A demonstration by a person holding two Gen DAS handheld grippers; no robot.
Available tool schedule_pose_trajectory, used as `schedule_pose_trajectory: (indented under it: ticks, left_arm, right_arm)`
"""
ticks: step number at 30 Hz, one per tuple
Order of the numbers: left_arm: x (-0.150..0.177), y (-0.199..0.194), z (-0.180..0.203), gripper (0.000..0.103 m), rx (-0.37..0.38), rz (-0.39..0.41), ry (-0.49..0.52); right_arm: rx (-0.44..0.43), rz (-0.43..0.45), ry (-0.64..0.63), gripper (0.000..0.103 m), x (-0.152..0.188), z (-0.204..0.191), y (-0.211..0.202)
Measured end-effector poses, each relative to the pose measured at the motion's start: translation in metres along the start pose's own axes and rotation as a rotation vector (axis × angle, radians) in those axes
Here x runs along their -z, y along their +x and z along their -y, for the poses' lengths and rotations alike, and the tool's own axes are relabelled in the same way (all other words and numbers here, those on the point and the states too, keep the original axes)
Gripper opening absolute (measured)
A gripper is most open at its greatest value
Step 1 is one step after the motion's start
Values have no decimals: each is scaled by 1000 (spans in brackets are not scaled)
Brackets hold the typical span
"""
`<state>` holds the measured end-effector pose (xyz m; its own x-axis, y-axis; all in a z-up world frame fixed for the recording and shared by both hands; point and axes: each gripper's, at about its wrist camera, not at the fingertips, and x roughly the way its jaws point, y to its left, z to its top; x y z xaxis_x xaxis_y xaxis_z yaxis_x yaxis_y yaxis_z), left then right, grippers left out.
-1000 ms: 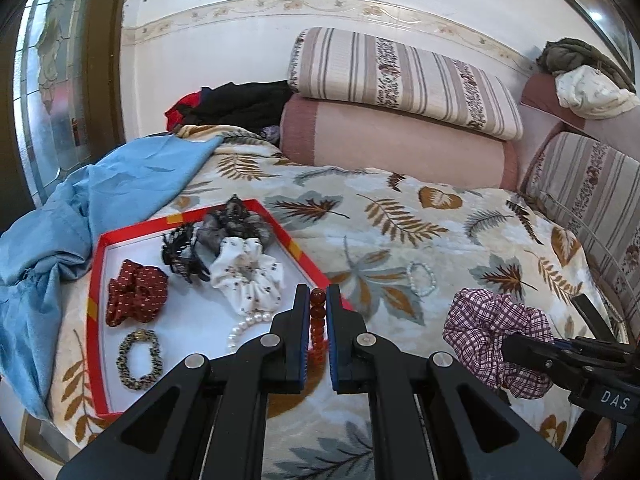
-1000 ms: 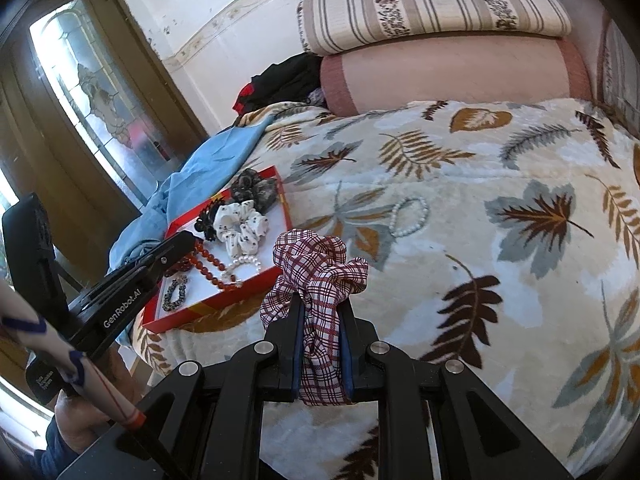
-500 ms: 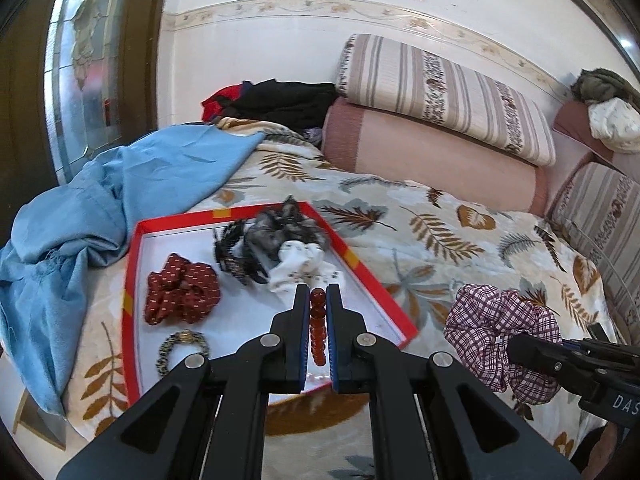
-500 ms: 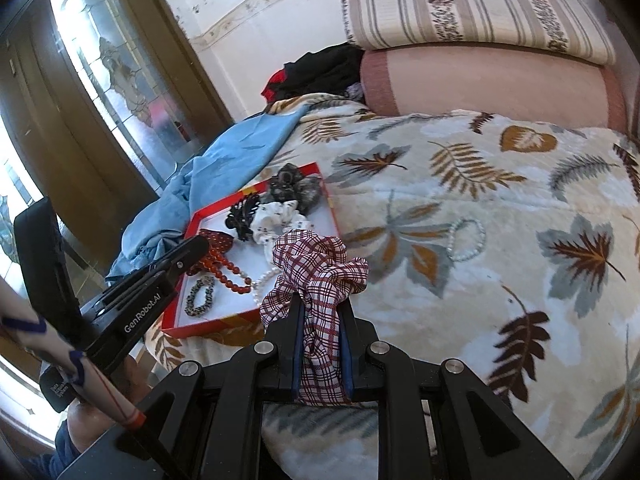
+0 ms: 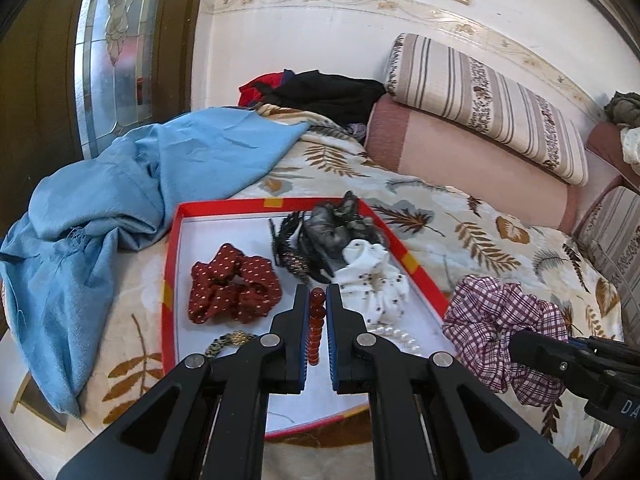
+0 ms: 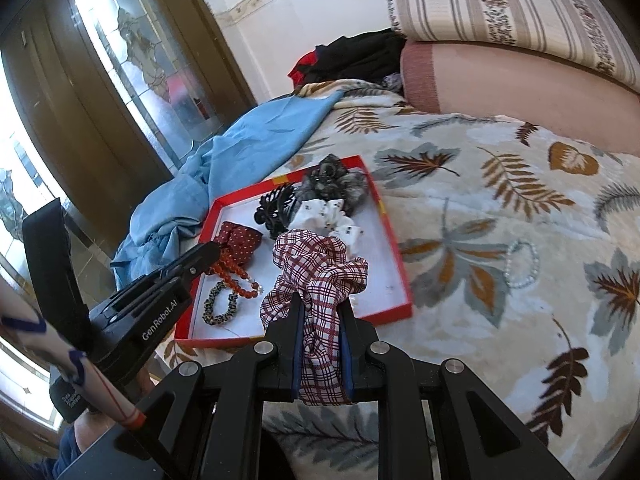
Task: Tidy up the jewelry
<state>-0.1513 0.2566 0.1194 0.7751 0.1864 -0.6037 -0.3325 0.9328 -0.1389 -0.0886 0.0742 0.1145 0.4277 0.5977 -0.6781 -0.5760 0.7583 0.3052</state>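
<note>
A red-rimmed tray (image 5: 173,264) (image 6: 400,276) lies on the leaf-print bed. In it are a dark red dotted scrunchie (image 5: 232,288), a black claw clip (image 5: 290,246), a grey scrunchie (image 5: 334,226), a white scrunchie (image 5: 376,276), a pearl bracelet (image 5: 400,336) and a leopard bracelet (image 6: 219,308). My left gripper (image 5: 316,300) is shut on a red bead bracelet (image 5: 315,328) (image 6: 236,276), held over the tray. My right gripper (image 6: 320,304) is shut on a plaid scrunchie (image 6: 320,268) (image 5: 504,316) at the tray's right edge.
A blue cloth (image 5: 140,184) is heaped left of the tray. Striped pillows (image 5: 488,100) and dark clothes (image 5: 328,92) lie at the bed's head. A clear bead bracelet (image 6: 520,264) rests on the blanket to the right. A glass door (image 6: 132,64) stands to the left.
Both grippers have moved left toward the tray with their loads. The left one now hangs over the tray's middle; the plaid scrunchie now reaches the tray's right edge.
</note>
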Motion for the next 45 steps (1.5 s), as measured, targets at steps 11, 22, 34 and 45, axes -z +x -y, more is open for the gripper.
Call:
schedule_pose_trajectory:
  ticks: [11, 22, 34, 45]
  left_arm:
    - [3, 23, -29, 7, -57, -48, -66]
    - [7, 37, -40, 15, -81, -82, -95]
    - [-10, -11, -33, 76, -114, 45, -94]
    - [-7, -122, -16, 103, -316, 193, 4]
  right_arm:
    - [24, -82, -49, 18, -7, -15, 61]
    - [69, -156, -38, 29, -2, -6, 99]
    - [96, -22, -44, 70, -15, -10, 44]
    - [225, 182, -129, 90, 19, -34, -69]
